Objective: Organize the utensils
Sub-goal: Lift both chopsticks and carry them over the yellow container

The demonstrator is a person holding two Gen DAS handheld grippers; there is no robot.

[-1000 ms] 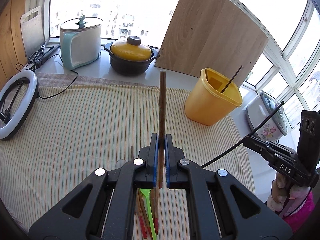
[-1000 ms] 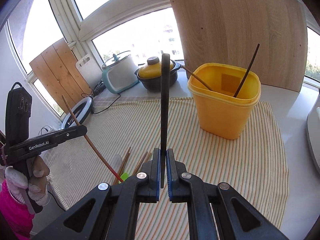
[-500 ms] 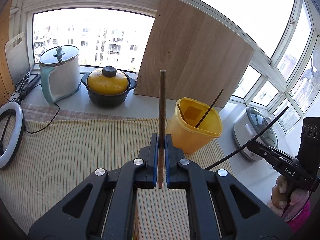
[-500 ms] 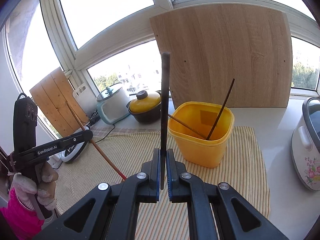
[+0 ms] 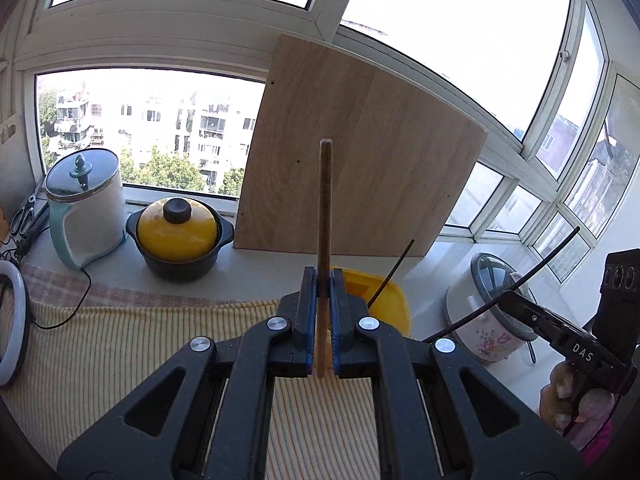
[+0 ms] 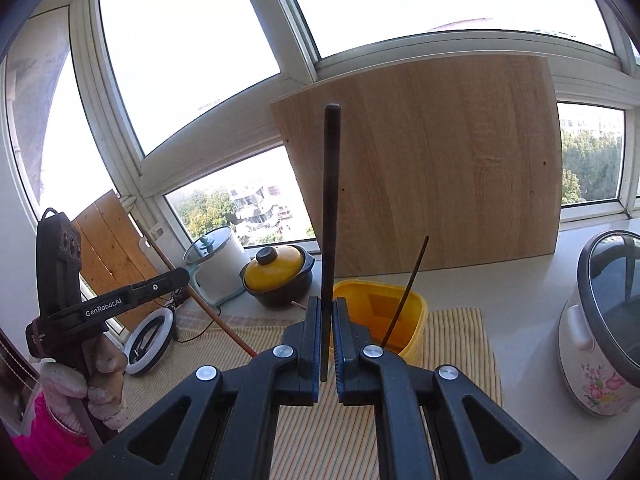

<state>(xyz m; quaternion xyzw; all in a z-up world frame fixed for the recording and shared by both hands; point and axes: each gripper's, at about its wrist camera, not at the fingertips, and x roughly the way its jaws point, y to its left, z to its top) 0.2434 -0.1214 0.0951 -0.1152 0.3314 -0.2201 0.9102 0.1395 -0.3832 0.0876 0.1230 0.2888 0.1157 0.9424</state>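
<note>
Holding two chopsticks above the yellow bin (image 6: pixel 400 320), we risk one tip catching its rim or the dark stick (image 6: pixel 406 292) already leaning inside, since both are long and gripped near one end. Our left gripper (image 5: pixel 325 320) is pressed onto a brown chopstick (image 5: pixel 324 216); our right gripper (image 6: pixel 328 336) pinches a black chopstick (image 6: pixel 331 208). Both stand upright, just near of the bin.

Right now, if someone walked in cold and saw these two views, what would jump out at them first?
Each gripper pinches a chopstick upright at frame centre: the left gripper a brown chopstick, the right gripper a black chopstick. Just beyond them stands the yellow bin on the striped cloth, a dark chopstick already leaning inside, with a big wooden board propped against the window.
</note>
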